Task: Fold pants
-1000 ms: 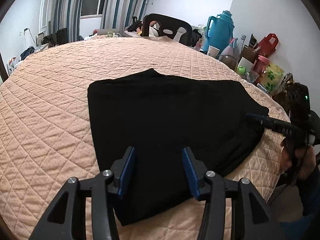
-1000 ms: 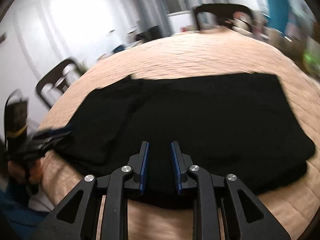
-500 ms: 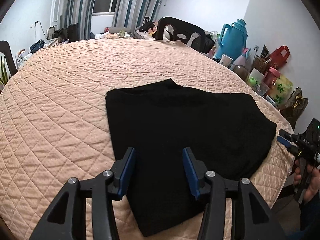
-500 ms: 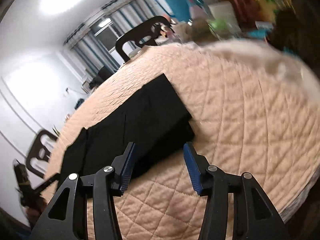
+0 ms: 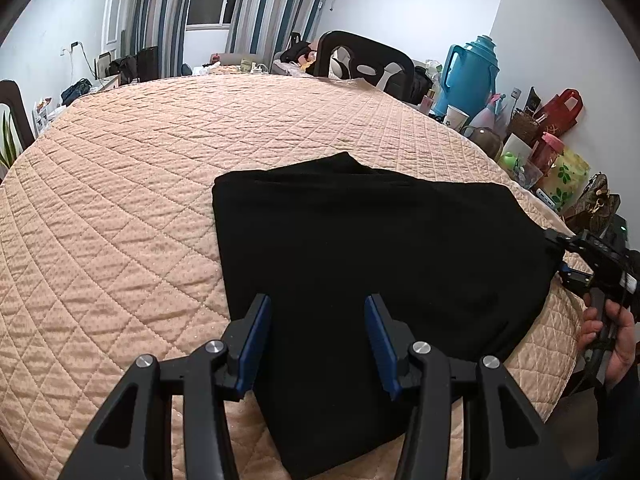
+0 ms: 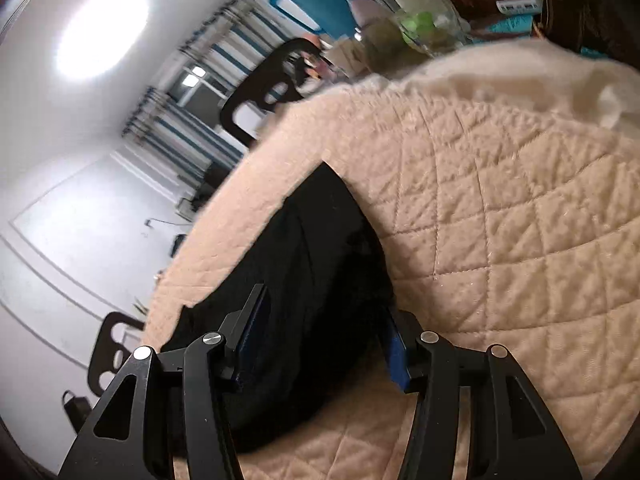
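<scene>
Black pants [image 5: 372, 264], folded flat near the quilted tabletop's [image 5: 120, 200] right edge: left gripper [image 5: 316, 340] part-open, empty; right gripper [image 6: 320, 336], just widened, straddles the end—pinch every layer before folding.

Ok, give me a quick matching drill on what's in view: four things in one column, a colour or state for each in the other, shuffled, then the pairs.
Things:
1. folded fabric pants
2. quilted table cover
3. tall plastic thermos jug
4. left gripper

Colour or state:
A. teal blue
B. open, pads clear of the cloth
C. peach
D. black, lying flat

Pairs: 1-D, 2-C, 3-A, 4-B
</scene>
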Motion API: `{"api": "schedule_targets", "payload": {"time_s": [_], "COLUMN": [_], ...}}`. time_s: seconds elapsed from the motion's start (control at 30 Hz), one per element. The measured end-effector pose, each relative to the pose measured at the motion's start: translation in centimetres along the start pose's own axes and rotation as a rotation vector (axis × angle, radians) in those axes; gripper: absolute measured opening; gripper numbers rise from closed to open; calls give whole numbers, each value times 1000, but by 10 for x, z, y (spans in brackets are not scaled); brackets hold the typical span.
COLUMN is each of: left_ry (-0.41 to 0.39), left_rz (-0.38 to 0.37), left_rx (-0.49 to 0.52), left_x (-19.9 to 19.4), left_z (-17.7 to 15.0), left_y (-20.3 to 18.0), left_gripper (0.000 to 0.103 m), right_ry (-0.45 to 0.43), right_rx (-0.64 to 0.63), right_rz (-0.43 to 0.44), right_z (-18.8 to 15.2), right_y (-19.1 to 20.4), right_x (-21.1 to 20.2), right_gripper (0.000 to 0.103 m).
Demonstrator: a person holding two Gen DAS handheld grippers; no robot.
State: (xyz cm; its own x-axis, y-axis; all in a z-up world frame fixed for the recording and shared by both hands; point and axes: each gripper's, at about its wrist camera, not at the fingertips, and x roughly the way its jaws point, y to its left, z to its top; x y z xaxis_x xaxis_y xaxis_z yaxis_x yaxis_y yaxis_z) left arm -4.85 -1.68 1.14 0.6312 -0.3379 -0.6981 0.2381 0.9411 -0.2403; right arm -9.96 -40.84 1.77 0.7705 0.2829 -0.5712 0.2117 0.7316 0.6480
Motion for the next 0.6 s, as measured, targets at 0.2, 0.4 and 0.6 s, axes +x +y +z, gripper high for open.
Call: {"api": "schedule_targets", "payload": {"time_s": [0.2, 0.4, 0.6], "left_ry": [-15, -58, -82], "left_rz": [-3, 27, 63], "left_rx": [-11, -55, -105], "left_x": [-4, -18, -31], "left_z": [2, 1, -6], "left_y": [2, 18, 35], "left_gripper": [51, 51, 51], "right_ry": [7, -24, 25], "right_rx": [-103, -244, -443], "right_rz": [-47, 82, 255], "right_z": [10, 19, -3], "right_y": [24, 87, 177], "right_x": [10, 2, 12], "right_gripper": [24, 21, 21]}}
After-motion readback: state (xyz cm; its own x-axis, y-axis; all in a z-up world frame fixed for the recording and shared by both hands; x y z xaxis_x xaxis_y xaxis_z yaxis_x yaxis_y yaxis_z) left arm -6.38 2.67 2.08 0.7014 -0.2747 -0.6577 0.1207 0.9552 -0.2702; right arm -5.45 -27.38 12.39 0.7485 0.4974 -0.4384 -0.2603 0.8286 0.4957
